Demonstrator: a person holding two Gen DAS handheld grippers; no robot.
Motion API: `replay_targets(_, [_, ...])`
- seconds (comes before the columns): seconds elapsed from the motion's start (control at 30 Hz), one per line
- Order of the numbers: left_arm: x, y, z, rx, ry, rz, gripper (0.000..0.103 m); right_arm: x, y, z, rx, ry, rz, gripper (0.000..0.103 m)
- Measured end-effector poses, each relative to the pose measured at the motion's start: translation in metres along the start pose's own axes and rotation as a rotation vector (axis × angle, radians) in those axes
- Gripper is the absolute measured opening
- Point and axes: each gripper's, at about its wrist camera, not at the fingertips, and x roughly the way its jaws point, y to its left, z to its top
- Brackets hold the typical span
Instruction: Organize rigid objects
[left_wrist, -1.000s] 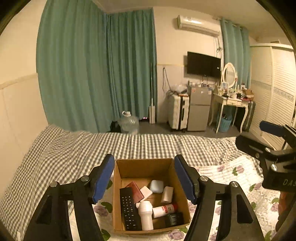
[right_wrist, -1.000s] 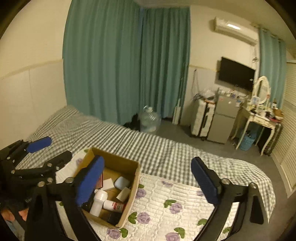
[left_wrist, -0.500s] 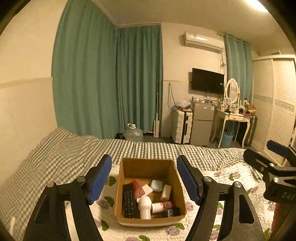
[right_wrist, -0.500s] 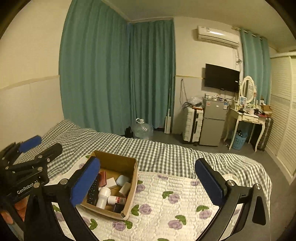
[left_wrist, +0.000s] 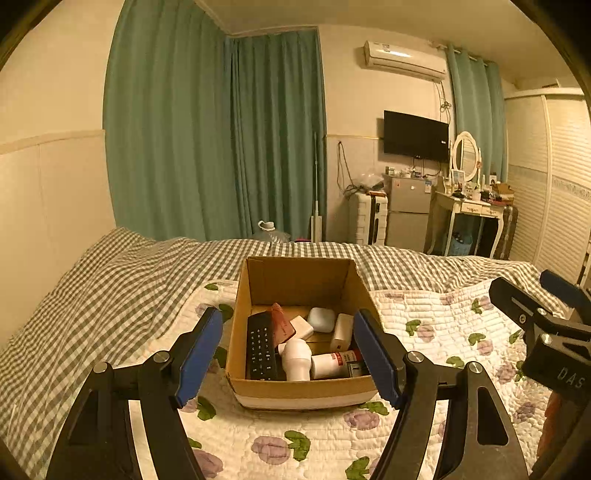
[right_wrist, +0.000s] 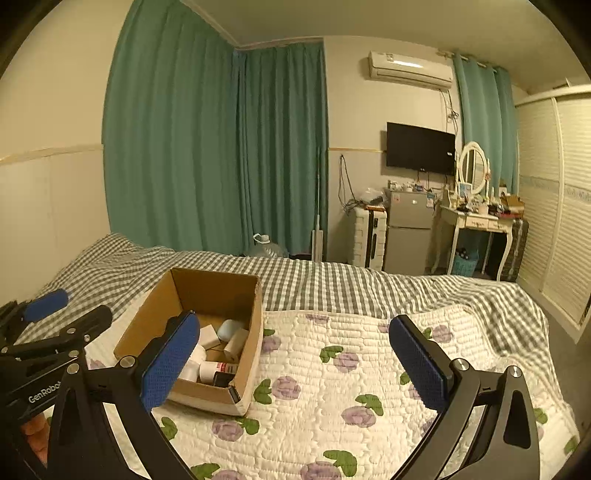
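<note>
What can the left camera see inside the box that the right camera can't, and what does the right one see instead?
Only the left wrist view shows the black remote lying along the box's left wall, and the red packet beside it; in the right wrist view a gripper finger hides that side.

Only the right wrist view shows the box's outer right wall and the wide bare stretch of flowered quilt right of it.

Both show the cardboard box, the pale blue case, the white bottles and the green curtains.
</note>
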Motion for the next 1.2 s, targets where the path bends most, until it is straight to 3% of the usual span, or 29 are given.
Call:
replay_targets(0.13, [0.002,0.000,-0.004,0.007,0.014,-0.004,0.076,0.006,-0.008,-0.003,0.048,0.025,0.009,0.103])
replay_targets(1.2, [0.003,-0.003,-0.007,0.019,0.045,-0.022,0.076,0.015,-0.005,-0.011,0.034,0.076,0.001,0.103])
